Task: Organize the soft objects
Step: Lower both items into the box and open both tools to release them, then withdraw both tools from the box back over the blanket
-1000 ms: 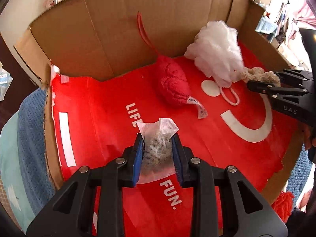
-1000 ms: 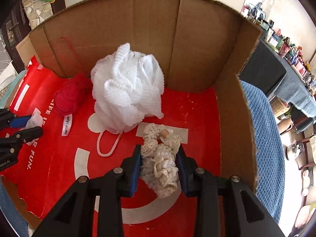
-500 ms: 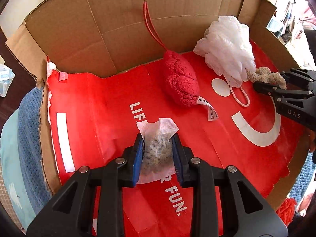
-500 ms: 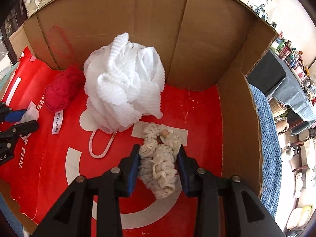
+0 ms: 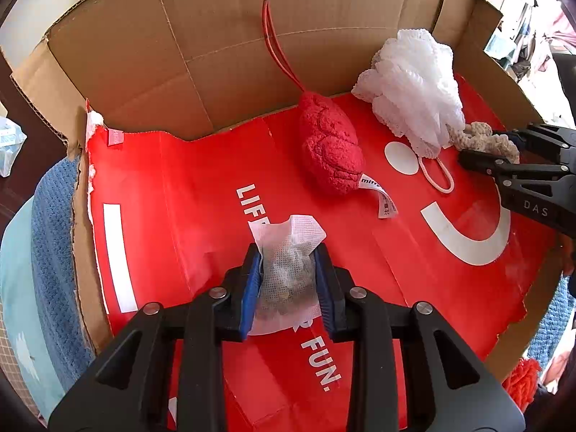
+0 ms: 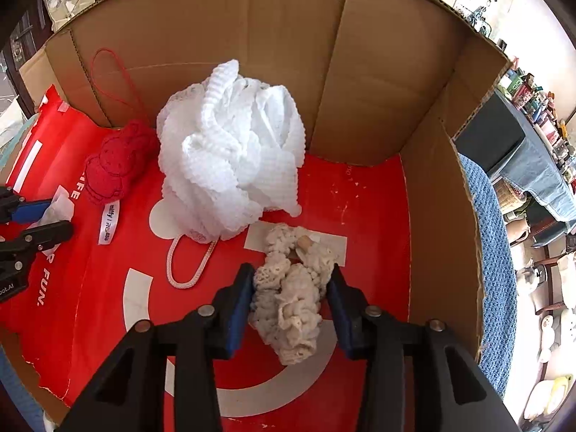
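My left gripper [image 5: 288,252] is shut on a white mesh sachet [image 5: 288,273], held just above the red floor of the cardboard box [image 5: 216,54]. My right gripper [image 6: 291,270] holds a cream crocheted piece [image 6: 288,302] low over the floor near the right wall. Its jaws are opening, and both pads still touch the piece. A white mesh bath puff [image 6: 230,165] with a cord loop sits just beyond it. A red knitted scrubber [image 6: 115,165] with a label lies left of the puff. Each gripper shows in the other's view: the right gripper [image 5: 504,147], the left gripper [image 6: 39,219].
Tall cardboard walls [image 6: 360,72] close the back and right of the box. The front edge of the red liner [image 5: 522,306] is torn. A blue knitted cloth [image 5: 54,252] lies under the box on both sides. Shelves and clutter stand far right.
The right jaws have spread a little around the cream piece, which has puffed out between them. The left gripper still clamps the sachet and has barely shifted.
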The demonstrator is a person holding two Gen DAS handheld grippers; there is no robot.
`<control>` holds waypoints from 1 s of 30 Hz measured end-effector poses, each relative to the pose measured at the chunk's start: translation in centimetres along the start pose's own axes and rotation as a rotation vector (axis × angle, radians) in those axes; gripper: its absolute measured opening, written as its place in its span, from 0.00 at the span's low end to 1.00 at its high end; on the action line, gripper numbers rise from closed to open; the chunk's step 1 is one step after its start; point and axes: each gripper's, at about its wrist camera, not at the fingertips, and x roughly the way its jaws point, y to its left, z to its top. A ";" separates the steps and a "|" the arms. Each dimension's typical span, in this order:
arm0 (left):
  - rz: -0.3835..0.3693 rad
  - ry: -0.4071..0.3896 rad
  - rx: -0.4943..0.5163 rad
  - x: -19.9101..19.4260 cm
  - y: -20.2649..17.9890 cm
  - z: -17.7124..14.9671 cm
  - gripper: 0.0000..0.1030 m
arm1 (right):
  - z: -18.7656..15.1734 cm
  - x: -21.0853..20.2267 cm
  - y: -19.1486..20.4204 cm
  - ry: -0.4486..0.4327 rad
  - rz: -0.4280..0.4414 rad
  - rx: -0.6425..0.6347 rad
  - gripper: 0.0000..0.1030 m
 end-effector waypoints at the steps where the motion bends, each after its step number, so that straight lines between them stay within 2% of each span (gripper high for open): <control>1: 0.003 -0.006 -0.001 0.0 0.0 0.0 0.27 | 0.0 0.0 0.0 -0.001 -0.001 -0.001 0.44; 3: 0.009 -0.008 0.003 -0.1 -0.1 -0.1 0.30 | -0.2 -0.1 0.0 -0.001 0.004 -0.001 0.46; 4: 0.009 -0.008 0.004 -0.1 -0.2 -0.2 0.40 | -0.2 -0.1 0.0 -0.001 0.005 -0.002 0.47; 5: 0.010 -0.010 0.004 -0.1 -0.1 -0.2 0.57 | -0.3 -0.1 0.2 -0.002 0.006 -0.003 0.49; 6: 0.015 -0.017 0.004 -0.2 -0.1 -0.2 0.62 | -0.2 -0.1 0.2 -0.004 0.007 -0.004 0.49; 9: 0.019 -0.058 0.012 -1.2 -0.3 -0.3 0.62 | -0.3 -0.3 0.0 -0.009 0.009 -0.002 0.51; 17: -0.005 -0.096 -0.003 -3.1 0.1 -0.7 0.62 | -0.5 -2.4 0.2 -0.054 0.033 0.008 0.59; 19: -0.010 -0.119 -0.011 -4.0 0.1 -1.1 0.67 | -0.5 -3.0 0.4 -0.069 0.035 0.005 0.62; 22: -0.022 -0.165 -0.017 -5.7 -0.1 -1.8 0.69 | -0.7 -4.4 0.6 -0.101 0.030 0.001 0.67; 27: -0.024 -0.264 -0.025 -9.1 -0.5 -3.7 0.74 | -1.6 -7.4 0.6 -0.163 0.067 0.026 0.70; 29: -0.032 -0.306 -0.042 -10.7 -1.2 -4.4 0.75 | -1.9 -8.9 1.1 -0.202 0.067 0.025 0.80; 30: -0.027 -0.319 -0.045 -11.0 -1.3 -4.4 0.75 | -2.2 -9.8 1.3 -0.225 0.069 0.026 0.81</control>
